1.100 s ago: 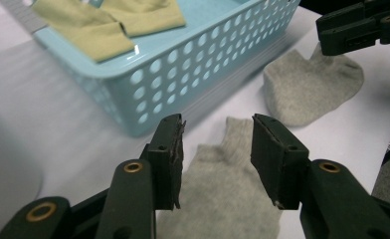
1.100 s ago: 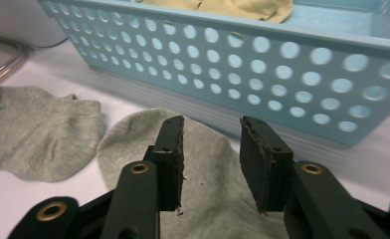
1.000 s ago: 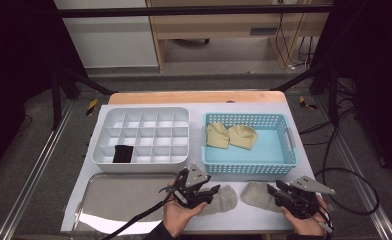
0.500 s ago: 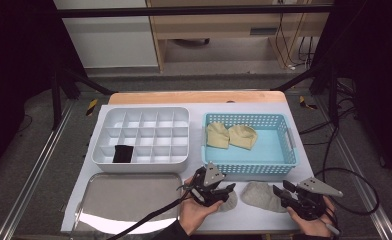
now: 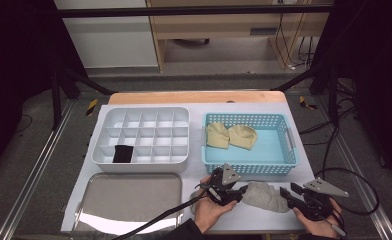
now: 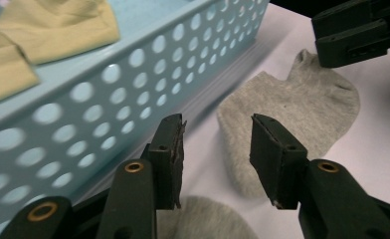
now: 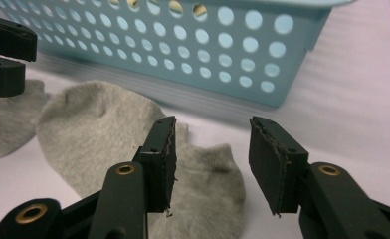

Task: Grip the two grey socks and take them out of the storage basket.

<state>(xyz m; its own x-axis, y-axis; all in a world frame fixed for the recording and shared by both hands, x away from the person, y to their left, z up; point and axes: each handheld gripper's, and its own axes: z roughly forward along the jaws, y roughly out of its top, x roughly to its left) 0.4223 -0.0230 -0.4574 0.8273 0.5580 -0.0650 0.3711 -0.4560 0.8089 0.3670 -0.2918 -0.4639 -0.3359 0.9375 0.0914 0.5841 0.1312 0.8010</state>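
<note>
Grey sock lies lengthwise along the basket.

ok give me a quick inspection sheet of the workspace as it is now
surface: white table top, wood strip at its far edge.
job's things: grey sock flat in front of the blue basket; second grey sock beside it, under the left hand; two yellow socks in the basket.
clutter: white divided tray with a black item in one cell; steel tray.
grippers: left gripper open at the sock's left end; right gripper open at its right end, jaws just been opening, nothing between them.
cables: one trails from each gripper.
surroundings: dark floor, wooden bench behind.
</note>
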